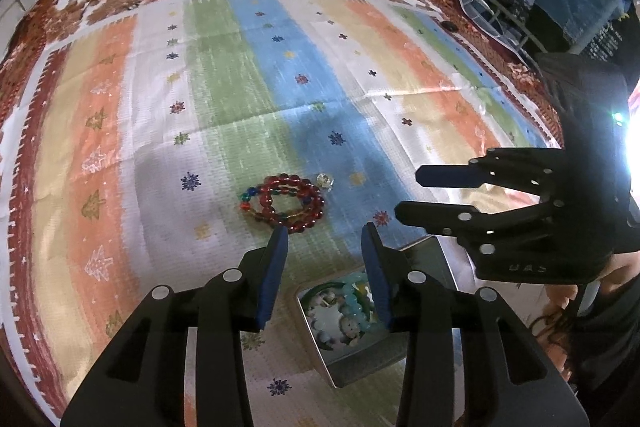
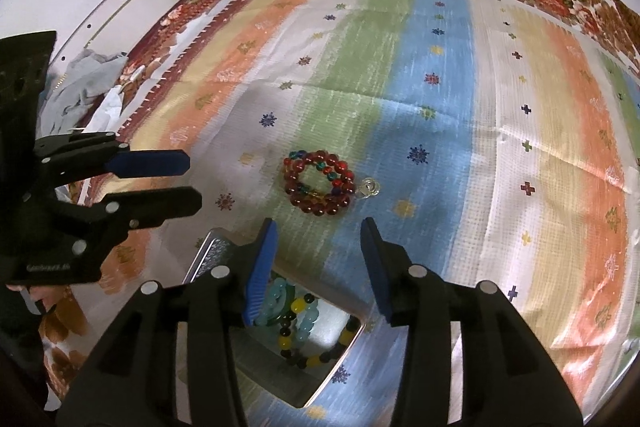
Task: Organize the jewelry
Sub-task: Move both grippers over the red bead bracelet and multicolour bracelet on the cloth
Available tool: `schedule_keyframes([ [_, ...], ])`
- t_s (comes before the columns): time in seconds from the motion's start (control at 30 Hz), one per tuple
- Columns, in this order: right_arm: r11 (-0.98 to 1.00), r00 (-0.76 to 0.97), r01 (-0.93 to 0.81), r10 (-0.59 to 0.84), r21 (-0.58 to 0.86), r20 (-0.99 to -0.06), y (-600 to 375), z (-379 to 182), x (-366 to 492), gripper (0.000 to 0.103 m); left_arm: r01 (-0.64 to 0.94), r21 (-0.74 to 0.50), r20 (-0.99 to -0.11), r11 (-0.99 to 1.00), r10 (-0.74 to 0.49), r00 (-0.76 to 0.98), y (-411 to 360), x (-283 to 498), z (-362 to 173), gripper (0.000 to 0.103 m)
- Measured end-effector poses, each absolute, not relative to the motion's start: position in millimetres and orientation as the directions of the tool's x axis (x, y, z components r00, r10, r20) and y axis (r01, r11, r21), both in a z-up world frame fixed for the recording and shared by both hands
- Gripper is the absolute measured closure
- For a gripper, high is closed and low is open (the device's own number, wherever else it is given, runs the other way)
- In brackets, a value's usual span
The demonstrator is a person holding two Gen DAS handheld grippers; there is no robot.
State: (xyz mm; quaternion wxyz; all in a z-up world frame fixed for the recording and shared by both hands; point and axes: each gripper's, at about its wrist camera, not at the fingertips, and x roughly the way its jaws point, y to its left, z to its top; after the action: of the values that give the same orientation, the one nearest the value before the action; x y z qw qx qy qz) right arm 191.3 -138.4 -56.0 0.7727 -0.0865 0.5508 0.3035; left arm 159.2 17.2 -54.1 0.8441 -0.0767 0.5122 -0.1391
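Red beads made up the bracelet [image 1: 286, 202], coiled on the striped cloth [image 1: 224, 75] beside a small clear ring [image 1: 326, 180], just beyond the metal tin [image 2: 224, 255] holding other bead strings [image 2: 298, 323]. Left gripper [image 1: 325, 247] and right gripper [image 2: 316, 239] both hung spread wide, empty, above the tin.

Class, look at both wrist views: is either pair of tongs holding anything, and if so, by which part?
Nothing is held. The left tongs and right tongs are both open and empty; the red bead bracelet lies untouched on the cloth.
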Motion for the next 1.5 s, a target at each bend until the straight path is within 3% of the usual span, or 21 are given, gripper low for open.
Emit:
schedule_keyframes([
  [0.8, 0.826, 0.172, -0.546, 0.269, 0.135, -0.948, -130.8, -92.0, 219.5, 0.053, 0.151, -0.146, -0.937, 0.978, -0.186, 0.297, 9.6, 209.3, -116.9, 0.065],
  [1.13, 0.835, 0.136, -0.531, 0.249, 0.141, -0.959, -127.0, -108.8, 240.1, 0.053, 0.087, -0.16, -0.948, 0.983, -0.178, 0.263, 24.0, 231.5, -138.9, 0.065],
  [1.5, 0.825, 0.111, -0.541, 0.26, 0.161, -0.959, -125.2, -112.8, 248.4, 0.053, 0.131, -0.16, -0.954, 0.978, -0.187, 0.235, 13.4, 247.4, -148.6, 0.065],
])
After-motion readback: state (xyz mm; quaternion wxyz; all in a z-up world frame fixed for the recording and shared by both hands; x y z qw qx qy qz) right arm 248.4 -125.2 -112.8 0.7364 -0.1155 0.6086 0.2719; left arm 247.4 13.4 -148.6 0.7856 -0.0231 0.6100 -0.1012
